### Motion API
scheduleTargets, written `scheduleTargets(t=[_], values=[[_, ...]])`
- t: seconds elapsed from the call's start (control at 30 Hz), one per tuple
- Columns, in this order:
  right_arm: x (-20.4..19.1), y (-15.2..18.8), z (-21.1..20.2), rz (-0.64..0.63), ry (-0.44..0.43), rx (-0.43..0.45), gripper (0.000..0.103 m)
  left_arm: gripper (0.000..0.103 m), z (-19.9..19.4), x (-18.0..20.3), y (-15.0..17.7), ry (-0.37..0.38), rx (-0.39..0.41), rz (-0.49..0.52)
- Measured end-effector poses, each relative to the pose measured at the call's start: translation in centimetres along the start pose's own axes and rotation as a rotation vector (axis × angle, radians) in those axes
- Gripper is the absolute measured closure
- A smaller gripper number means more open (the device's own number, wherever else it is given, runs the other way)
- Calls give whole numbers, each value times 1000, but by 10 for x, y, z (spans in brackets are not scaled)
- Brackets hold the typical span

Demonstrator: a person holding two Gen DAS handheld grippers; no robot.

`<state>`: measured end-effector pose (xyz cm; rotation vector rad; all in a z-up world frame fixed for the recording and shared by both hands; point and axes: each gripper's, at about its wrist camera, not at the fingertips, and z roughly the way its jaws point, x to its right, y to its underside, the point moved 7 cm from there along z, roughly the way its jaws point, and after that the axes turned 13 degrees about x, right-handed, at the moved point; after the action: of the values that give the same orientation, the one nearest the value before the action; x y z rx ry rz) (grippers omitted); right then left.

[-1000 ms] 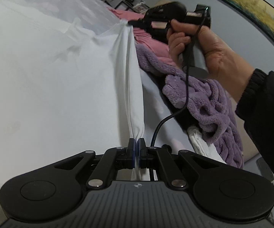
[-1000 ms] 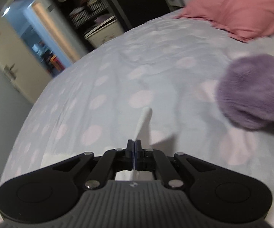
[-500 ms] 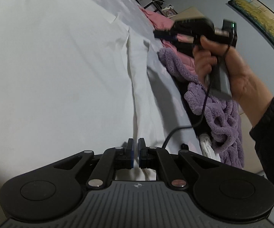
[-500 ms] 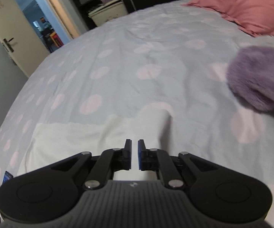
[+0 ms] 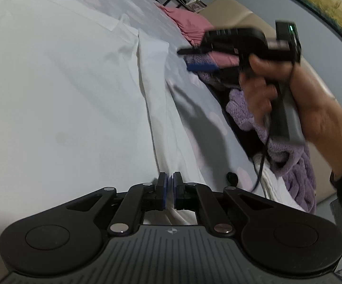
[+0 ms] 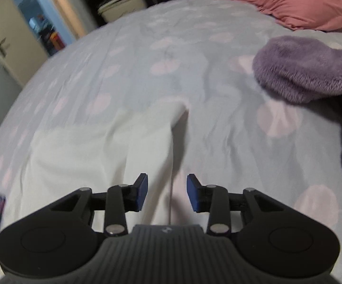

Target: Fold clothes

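The right gripper (image 6: 166,193) is angled down over the white cloth (image 6: 104,151) on the bed (image 6: 230,127); its jaws are opening, the released fold lying beneath. A second ago that fold was pinched upright. The left gripper (image 5: 170,190) is nearly shut; whether cloth is gripped is unclear.

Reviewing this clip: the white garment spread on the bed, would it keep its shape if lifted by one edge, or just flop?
Probably flop: the white garment is thin cloth lying in soft creases, and its tip sags onto the bedsheet. It looks light for its spread. Likely somewhat slippery too, so lifted by one pinched edge the fold could slide apart.
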<state>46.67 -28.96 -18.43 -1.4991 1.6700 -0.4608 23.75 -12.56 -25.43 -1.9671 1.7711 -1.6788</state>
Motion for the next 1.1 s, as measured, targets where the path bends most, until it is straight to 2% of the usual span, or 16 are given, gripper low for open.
scheduleTargets(t=[0.1, 0.2, 0.27, 0.3, 0.33, 0.43, 0.5, 0.57, 0.6, 0.63, 0.73, 0.8, 0.9, 1.03, 1.1], values=[[5, -15, 19, 81, 16, 25, 60, 101, 1, -2, 3, 4, -5, 0], [14, -19, 44, 200, 20, 9, 59, 101, 1, -6, 3, 18, -5, -20], [16, -16, 57, 237, 11, -12, 62, 101, 1, -9, 2, 27, -6, -36], [13, -16, 60, 230, 1, -10, 89, 101, -1, -9, 2, 31, -7, -41], [5, -19, 58, 187, -12, 16, 99, 101, -2, -9, 3, 35, -7, -44], [-20, -26, 51, 57, -60, 96, 99, 101, -7, -9, 3, 41, -7, -46], [-44, -29, 42, -25, -142, 144, 99, 101, -8, -9, 3, 43, -5, -49], [-62, -26, 38, -83, -195, 140, 92, 101, -8, -8, 3, 42, -4, -47], [-69, -24, 38, -112, -208, 130, 68, 101, -9, -8, 3, 40, -4, -44], [-74, -23, 37, -133, -208, 130, 52, 101, -9, -8, 4, 38, -4, -41], [-70, -26, 32, -112, -154, 178, 55, 101, -8, -8, 3, 34, -5, -44], [-66, -22, 33, -113, -131, 151, 56, 101, -8, -9, 3, 34, -7, -42], [-64, -12, 35, -208, -88, 117, 58, 101, -6, -9, 3, 33, -8, -39], [-65, 1, 38, -238, -174, 65, 76, 101, -7, -11, 2, 31, -6, -40], [-66, 9, 44, -264, -139, 41, 76, 101, -7, -11, 1, 30, -5, -40]])
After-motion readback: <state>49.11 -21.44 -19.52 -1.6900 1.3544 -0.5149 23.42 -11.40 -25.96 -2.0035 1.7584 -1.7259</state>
